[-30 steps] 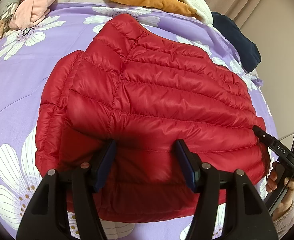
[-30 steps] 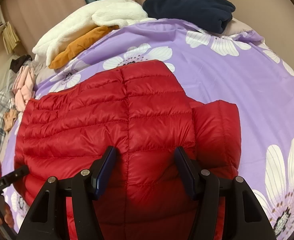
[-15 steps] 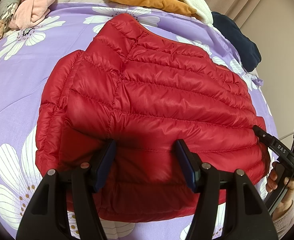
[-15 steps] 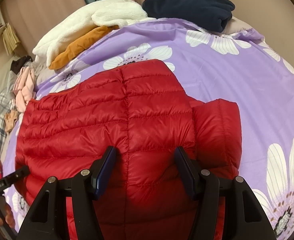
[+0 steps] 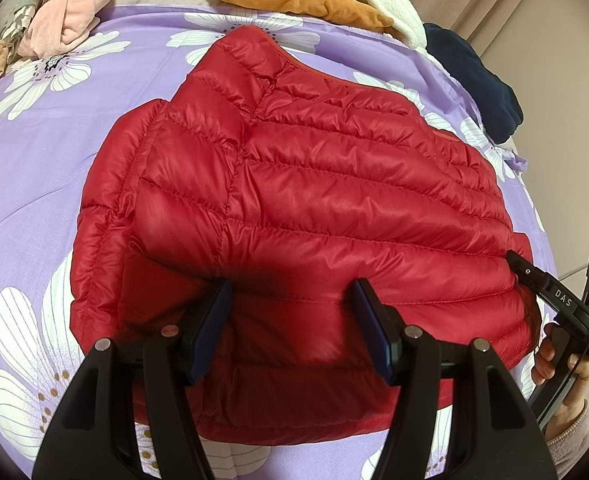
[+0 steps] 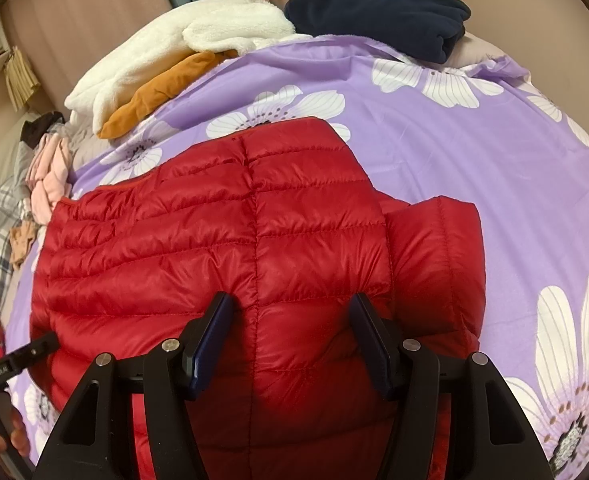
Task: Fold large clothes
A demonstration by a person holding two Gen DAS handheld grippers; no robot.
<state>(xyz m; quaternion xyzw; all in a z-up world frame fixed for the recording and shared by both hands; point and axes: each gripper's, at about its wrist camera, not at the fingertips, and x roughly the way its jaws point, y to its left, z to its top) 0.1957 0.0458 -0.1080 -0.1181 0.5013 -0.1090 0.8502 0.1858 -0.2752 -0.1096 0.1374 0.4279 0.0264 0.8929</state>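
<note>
A red quilted down jacket (image 5: 314,208) lies back side up in the middle of the bed, on a purple bedsheet (image 5: 54,168) with white flowers. One sleeve (image 6: 434,264) seems already folded in along the side nearest the right claw.

The left claw (image 5: 288,324) has its jaws apart, above one side edge of the jacket, and holds nothing. The right claw (image 6: 290,338) also has its jaws apart, over the opposite side, and holds nothing.

I judge that the step in hand is to take both side edges for the next fold. To do it well, each claw should close on the full thickness of the edge, because the shiny fabric is slippery and the filling is puffy. Both should lift together, and air should be pressed out after the fold.

No container is in view. A white fleece (image 6: 166,60), an orange garment (image 6: 158,92) and a navy garment (image 6: 378,16) lie in loose piles at the far edge of the bed.
</note>
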